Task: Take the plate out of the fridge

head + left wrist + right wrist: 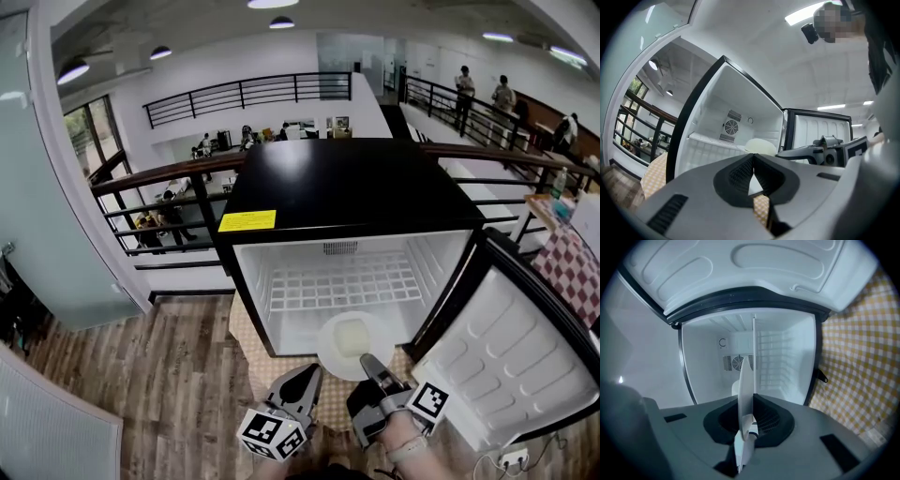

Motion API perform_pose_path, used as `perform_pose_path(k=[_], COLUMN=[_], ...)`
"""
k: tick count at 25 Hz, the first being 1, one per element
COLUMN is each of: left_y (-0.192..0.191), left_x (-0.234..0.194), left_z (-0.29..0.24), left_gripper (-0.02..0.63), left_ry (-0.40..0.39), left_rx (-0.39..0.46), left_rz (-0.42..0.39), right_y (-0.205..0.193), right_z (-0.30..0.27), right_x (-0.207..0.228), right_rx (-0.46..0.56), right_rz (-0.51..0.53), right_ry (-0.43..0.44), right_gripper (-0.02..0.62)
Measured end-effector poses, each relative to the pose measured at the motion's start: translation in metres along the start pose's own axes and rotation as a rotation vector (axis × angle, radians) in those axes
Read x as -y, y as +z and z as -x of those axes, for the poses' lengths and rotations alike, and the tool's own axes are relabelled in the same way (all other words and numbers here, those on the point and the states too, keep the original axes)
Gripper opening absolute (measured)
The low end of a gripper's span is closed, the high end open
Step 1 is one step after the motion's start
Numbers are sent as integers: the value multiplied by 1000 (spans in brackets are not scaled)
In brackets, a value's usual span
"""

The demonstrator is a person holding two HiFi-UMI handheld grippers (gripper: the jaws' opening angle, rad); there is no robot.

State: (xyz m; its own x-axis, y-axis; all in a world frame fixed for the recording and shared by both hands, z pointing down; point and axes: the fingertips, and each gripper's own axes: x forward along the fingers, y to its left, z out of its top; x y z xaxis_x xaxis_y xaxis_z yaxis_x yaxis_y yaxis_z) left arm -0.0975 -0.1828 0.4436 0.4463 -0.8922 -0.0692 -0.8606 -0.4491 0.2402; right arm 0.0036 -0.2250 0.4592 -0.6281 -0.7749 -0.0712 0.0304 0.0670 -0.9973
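The right gripper (pixel 368 362) is pinching the plate's (pixel 330 352) near rim at the open fridge (pixel 347 187); the left gripper (pixel 309 373) is hovering closed and empty, just left.

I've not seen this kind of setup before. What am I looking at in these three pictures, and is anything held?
No robot here: a person holds a two-jaw gripper in each hand. The head view comes from a camera on the person's head, looking down at an open mini fridge standing on a checked mat. The other two come from cameras riding on the grippers, looking along their jaws. The right gripper is clamped on the rim of a white plate carrying a pale yellowish item, at the fridge's front edge. The left gripper is shut and empty.
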Motion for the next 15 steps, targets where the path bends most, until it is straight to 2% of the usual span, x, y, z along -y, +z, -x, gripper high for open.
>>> perform_pose_path(k=[15], left_y=[10], left_x=[10], left_z=[59], left_gripper=[8], left_ry=[-61], left_rx=[-23], left_rz=[-6], right_y=[-56], right_z=[39], right_x=[2], right_rx=[47], right_rz=[-23], right_ry=[-9], right_gripper=[51])
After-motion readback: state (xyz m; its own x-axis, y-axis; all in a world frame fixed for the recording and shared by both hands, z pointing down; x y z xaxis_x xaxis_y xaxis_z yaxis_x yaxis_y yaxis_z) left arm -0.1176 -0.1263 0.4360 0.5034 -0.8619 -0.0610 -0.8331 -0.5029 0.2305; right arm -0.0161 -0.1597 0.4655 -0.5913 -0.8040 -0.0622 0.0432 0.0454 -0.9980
